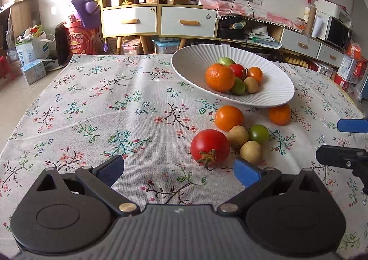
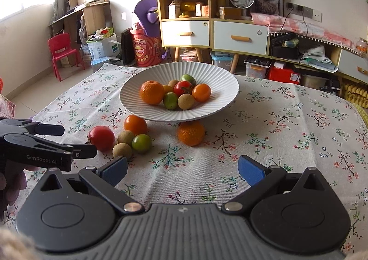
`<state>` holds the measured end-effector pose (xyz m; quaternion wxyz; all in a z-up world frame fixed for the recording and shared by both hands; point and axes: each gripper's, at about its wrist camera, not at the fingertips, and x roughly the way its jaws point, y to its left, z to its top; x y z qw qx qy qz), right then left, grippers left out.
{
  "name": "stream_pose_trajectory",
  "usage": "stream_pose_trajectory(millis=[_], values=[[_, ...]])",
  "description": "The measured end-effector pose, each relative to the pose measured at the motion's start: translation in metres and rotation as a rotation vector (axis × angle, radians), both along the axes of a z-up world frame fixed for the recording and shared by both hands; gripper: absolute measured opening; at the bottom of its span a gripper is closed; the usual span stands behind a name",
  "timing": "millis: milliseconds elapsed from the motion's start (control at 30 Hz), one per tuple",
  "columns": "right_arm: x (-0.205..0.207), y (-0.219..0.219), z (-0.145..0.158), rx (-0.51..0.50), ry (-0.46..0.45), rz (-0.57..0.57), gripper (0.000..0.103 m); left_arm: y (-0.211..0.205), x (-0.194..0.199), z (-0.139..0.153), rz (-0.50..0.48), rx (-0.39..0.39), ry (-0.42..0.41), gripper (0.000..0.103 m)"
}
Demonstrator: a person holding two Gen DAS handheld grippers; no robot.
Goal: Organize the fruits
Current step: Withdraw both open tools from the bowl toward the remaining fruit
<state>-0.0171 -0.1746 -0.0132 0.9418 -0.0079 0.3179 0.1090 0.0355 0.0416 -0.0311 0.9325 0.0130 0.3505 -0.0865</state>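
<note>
At frame centre a white ribbed bowl holds mixed fruit above the floral tablecloth. Below it lie an orange and, lower left, a red tomato. The right gripper gapes empty at the bottom; the left gripper enters from the left.

A ribbed white bowl holds a mandarin, small tomatoes and longans. On the worktop just before it lie a red tomato, an orange tomato, a green one, two longans and a mandarin half under the rim.
</note>
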Motion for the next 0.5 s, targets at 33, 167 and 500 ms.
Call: stream_pose_trajectory(millis=[33,167,500], values=[[0.0,0.001,-0.002,-0.006,0.001,0.005,0.103,-0.001,0.0,-0.002,0.0,0.001,-0.002,0.102],[0.005,0.002,-0.007,-0.019,0.001,0.015,0.103,-0.005,0.001,-0.01,-0.002,0.017,-0.012,0.102],[0.042,-0.012,-0.023,-0.008,0.02,-0.016,0.1,-0.01,0.0,-0.012,-0.013,0.03,-0.044,0.102]])
